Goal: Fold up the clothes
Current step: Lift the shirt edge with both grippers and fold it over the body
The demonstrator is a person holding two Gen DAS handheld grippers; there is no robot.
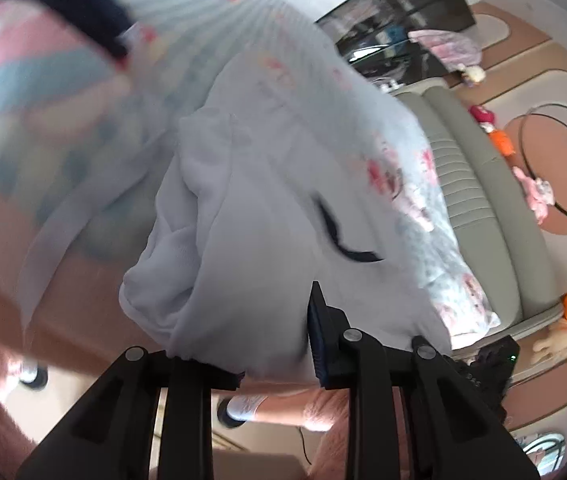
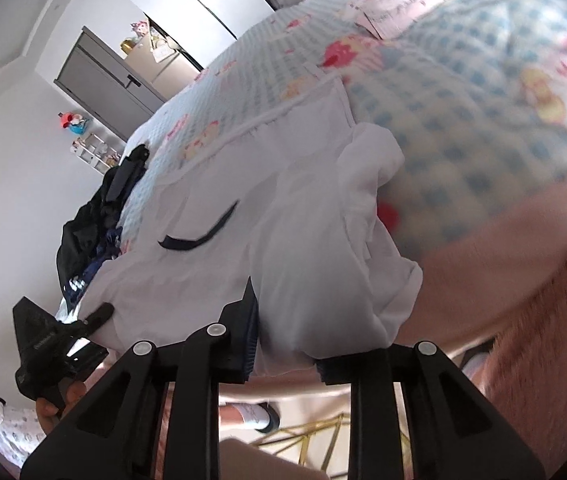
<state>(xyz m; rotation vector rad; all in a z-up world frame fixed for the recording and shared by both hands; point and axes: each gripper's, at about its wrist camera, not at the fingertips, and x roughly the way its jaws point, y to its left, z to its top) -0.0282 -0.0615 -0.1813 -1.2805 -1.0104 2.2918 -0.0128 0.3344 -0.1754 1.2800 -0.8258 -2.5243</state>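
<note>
White garment (image 2: 283, 240), on checked bedspread (image 2: 463, 120); near hem pinched by left gripper (image 1: 275, 364) and right gripper (image 2: 287, 356). Dark clothes (image 2: 87, 232) at garment's far-left edge.

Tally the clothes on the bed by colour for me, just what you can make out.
White garment: 1
Dark heap of clothes: 1 pile, pieces too bunched to count
Total: 2 groups on the checked bedspread, the white one gripped by both grippers.
</note>
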